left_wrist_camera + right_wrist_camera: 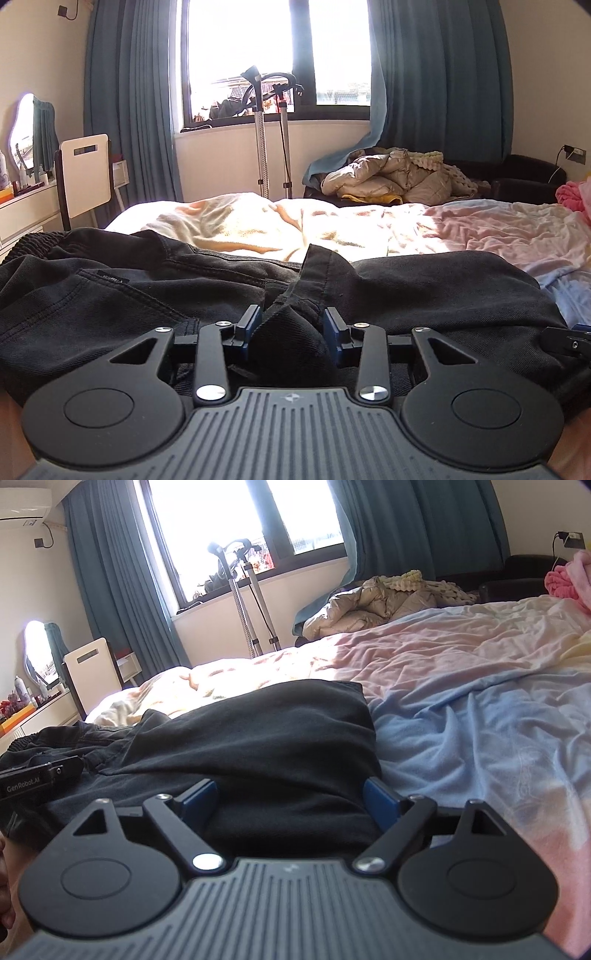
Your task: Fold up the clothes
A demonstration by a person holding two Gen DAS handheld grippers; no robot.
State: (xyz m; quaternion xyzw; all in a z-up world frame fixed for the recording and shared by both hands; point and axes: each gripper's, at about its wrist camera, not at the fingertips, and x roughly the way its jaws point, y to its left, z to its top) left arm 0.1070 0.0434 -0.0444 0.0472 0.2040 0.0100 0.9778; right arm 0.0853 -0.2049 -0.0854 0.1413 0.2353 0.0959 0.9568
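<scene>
On the bed (480, 686), across its near edge, we see the black trousers (129, 295) lying spread out, their elastic waistband at the far left. Our left tongs (291, 325) sit at the middle of the garment with a bunched ridge of black cloth between the blue pads (334, 328); the jaws stand partly apart, and we cannot tell whether they truly pinch the fabric or merely flank it. Our right tongs (295, 797) are spread wide, released, resting over the trouser leg end (the pads (199, 797) lie on either side of the cloth, not closing on it). From the right wrist view, the left tool's tip shows at the left edge. Beyond the pastel sheet, a beige quilted jacket (388, 173) lies heaped near the blue curtains (129, 110) and the bright window (277, 55).
</scene>
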